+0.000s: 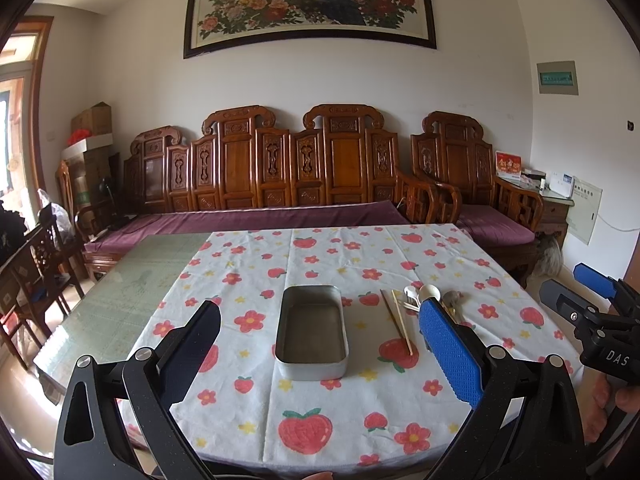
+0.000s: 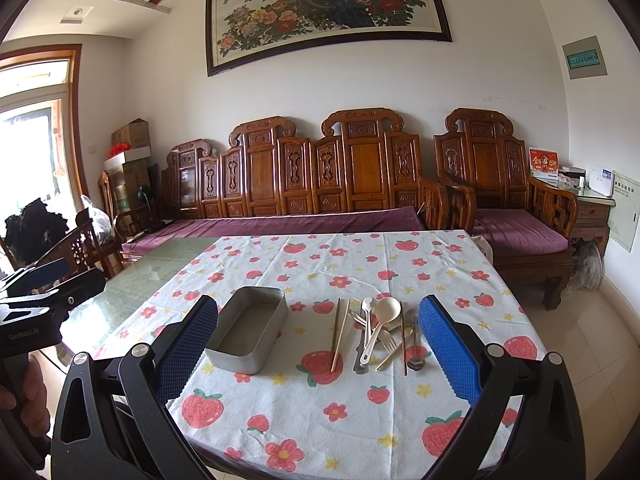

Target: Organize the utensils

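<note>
1. Left wrist view: the left gripper [image 1: 320,344] hangs above the tablecloth [image 1: 320,412], jaws wide apart and holding nothing. The empty tin [image 1: 311,332] sits between its fingers; chopsticks [image 1: 401,327] lie just right of it – the spoons are partly hidden.
2. Right wrist view: the right gripper [image 2: 318,346] is spread wide too, empty. The utensils [image 2: 380,334] lie in a loose heap right of the tin [image 2: 248,328], apart from it.

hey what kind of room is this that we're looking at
Most likely a home living room that doubles as a dining space. A long carved wooden sofa with purple cushions lines the wall, a framed peacock painting hangs above it, and a table under a strawberry-print cloth holds utensils.
</note>
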Demonstrator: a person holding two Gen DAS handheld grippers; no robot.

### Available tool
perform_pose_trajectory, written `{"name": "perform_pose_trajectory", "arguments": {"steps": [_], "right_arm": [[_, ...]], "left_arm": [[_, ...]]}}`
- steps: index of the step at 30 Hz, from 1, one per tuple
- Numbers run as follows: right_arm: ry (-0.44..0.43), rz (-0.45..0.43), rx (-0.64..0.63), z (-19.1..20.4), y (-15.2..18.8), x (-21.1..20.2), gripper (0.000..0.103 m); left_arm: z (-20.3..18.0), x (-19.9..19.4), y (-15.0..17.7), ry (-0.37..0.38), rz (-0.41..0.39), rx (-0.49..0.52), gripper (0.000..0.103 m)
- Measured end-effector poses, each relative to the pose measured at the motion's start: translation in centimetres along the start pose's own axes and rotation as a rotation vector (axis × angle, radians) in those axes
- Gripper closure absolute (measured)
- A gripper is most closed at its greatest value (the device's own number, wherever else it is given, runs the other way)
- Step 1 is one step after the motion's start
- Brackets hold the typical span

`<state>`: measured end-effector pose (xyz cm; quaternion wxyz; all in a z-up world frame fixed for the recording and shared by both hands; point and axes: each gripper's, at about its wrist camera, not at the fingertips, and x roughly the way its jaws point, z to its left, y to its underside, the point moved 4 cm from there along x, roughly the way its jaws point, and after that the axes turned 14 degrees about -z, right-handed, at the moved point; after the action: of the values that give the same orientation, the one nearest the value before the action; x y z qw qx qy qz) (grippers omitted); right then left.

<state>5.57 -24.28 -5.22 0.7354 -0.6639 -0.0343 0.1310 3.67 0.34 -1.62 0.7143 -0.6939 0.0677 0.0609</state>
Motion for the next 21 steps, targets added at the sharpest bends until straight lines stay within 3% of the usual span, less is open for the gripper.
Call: {"name": "perform_pose_trajectory", "arguments": {"steps": [21], "right_arm": [[0.000, 0.000, 0.000, 0.06, 0.06, -0.12, 0.003]], "left_arm": [[-0.65, -0.41, 0.13, 0.006, -0.002, 0.001, 0.007]]}}
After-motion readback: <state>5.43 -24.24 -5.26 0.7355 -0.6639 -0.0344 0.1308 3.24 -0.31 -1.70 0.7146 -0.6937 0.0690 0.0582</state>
